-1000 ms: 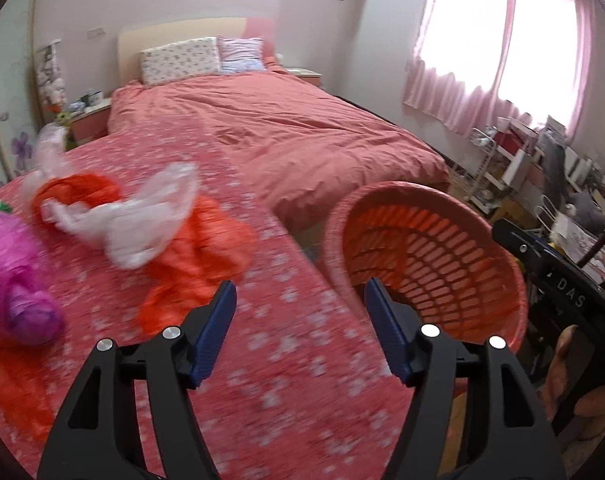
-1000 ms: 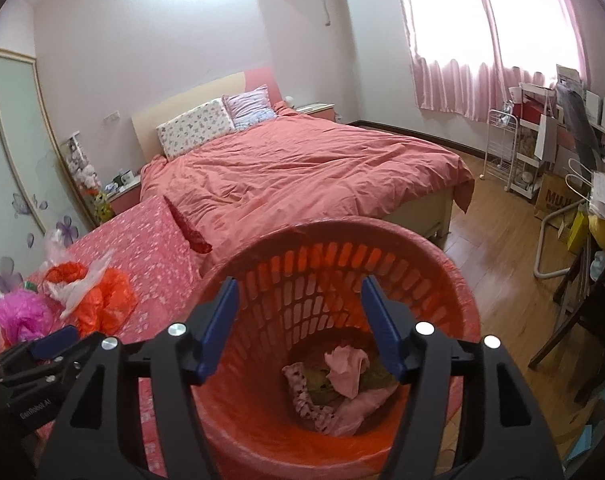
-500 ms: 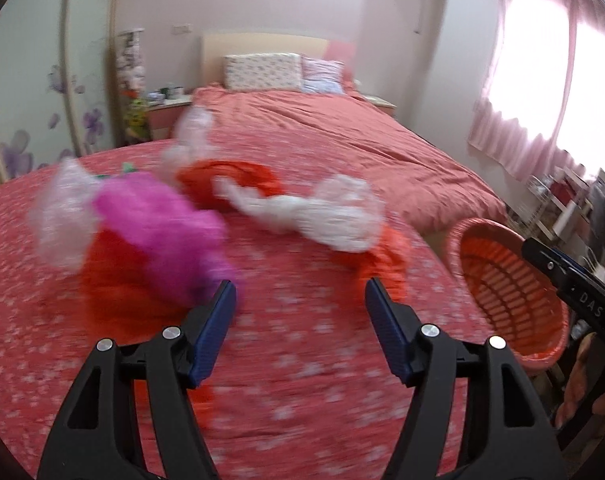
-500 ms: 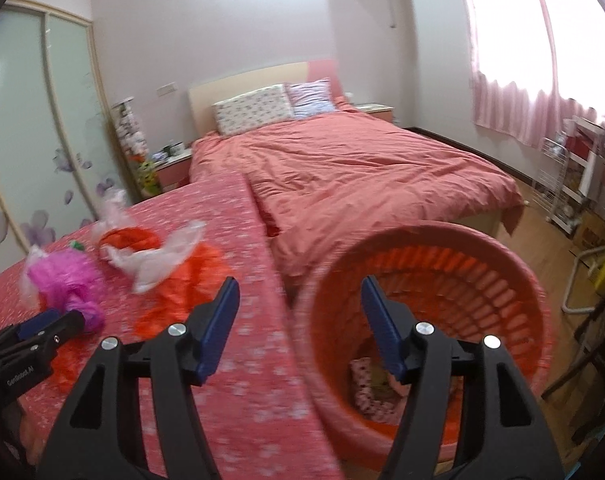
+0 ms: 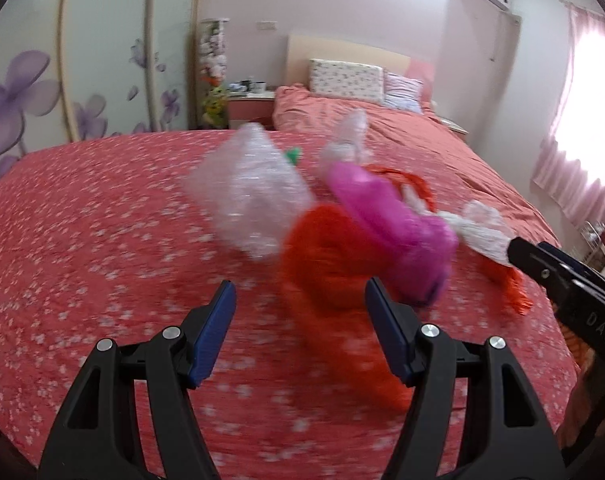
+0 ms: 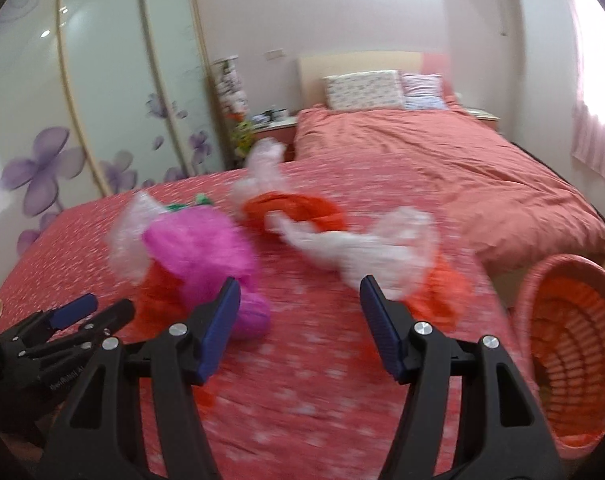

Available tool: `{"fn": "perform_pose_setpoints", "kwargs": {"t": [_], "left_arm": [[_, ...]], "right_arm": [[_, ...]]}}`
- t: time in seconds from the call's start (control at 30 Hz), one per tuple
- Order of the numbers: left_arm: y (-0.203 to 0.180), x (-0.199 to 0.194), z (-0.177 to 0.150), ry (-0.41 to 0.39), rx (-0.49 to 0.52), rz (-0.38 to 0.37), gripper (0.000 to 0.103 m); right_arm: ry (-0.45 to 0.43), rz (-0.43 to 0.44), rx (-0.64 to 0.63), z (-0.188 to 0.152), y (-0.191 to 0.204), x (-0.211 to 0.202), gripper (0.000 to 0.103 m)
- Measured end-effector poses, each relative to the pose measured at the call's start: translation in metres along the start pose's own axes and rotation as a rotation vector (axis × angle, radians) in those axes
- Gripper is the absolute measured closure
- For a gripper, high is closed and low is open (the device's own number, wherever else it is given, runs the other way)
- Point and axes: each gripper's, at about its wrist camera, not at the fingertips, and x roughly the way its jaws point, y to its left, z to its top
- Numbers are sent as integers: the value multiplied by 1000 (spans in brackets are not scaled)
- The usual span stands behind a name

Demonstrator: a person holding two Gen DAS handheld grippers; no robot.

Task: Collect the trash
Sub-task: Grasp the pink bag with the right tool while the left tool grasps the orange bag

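Both the left gripper (image 5: 300, 334) and right gripper (image 6: 298, 326) stand apart, empty. The magenta bag (image 5: 386, 220) at one o'clock overlaps the orange bag (image 5: 326, 264); one pinch may drag both.

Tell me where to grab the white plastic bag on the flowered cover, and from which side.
Grip the white plastic bag at its twisted, narrow middle, where the film bunches into a rope thin enough for the jaws. Come from above and the near side with the right hand-held gripper, which is open and nearest. The puffed end would likely just slip or collapse.
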Motion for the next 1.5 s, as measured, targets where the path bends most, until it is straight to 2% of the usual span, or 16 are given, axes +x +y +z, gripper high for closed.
{"fn": "perform_pose_setpoints", "kwargs": {"t": [0.17,0.37,0.4,0.43,0.53,0.63,0.8,0.93,1.0,1.33,1.43,1.5], "left_arm": [[19,1,0,2,-30,25,37],[31,6,-2,20,-57,23,37],[31,6,-4,24,-59,17,37],[30,7,-4,29,-60,11,37],[26,10,-6,42,-59,-14,37],[20,16,-5,59,-65,-44,37],[6,20,-3,70,-59,-89,36],[-7,27,0,85,-37,-110,35],[-13,33,1,97,-33,-113,32],[-40,59,-6,181,-6,-126,32],[-46,60,-6,187,-1,-138,44],[-49,59,-6,183,3,-150,55]], "right_arm": [[32,57,4,7,28,23,41],[108,56,13,6,40,58,40],[124,59,17,5,39,63,44],[145,69,22,2,38,68,61],[156,83,31,-3,34,68,76],[130,92,49,0,29,56,80],[21,83,64,12,17,15,81],[-62,28,65,15,3,-16,81],[-74,3,69,16,-5,-20,81],[-58,-75,148,0,-55,-29,81],[-60,-85,157,-5,-63,-33,81],[-62,-91,159,-6,-66,-35,81]]}}
